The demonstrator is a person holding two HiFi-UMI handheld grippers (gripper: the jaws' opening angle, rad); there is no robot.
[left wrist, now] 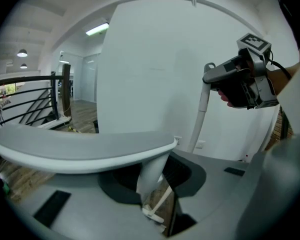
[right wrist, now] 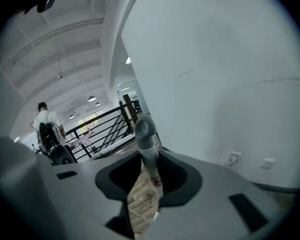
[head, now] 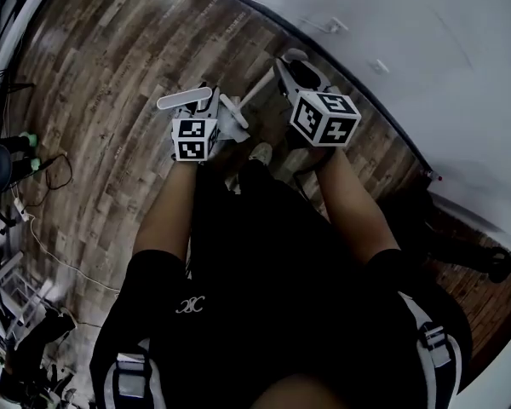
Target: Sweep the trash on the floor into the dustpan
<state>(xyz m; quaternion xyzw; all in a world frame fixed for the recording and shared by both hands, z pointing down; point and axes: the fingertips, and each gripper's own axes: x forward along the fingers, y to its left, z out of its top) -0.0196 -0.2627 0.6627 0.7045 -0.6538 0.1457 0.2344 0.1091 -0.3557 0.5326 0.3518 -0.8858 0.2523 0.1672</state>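
Note:
My left gripper is shut on the stem of a white handle with a wide flat top, seemingly the dustpan's. My right gripper is shut on a thin white broom pole. Its rounded grey tip sticks up between the jaws. Both are held upright and close together in front of the person's body, over the wood-plank floor. The pan, the broom head and any trash are hidden.
A white wall with a dark baseboard runs along the right, with sockets low on it. Cables and clutter lie at the left. A black railing stands farther off. A person sits in the distance.

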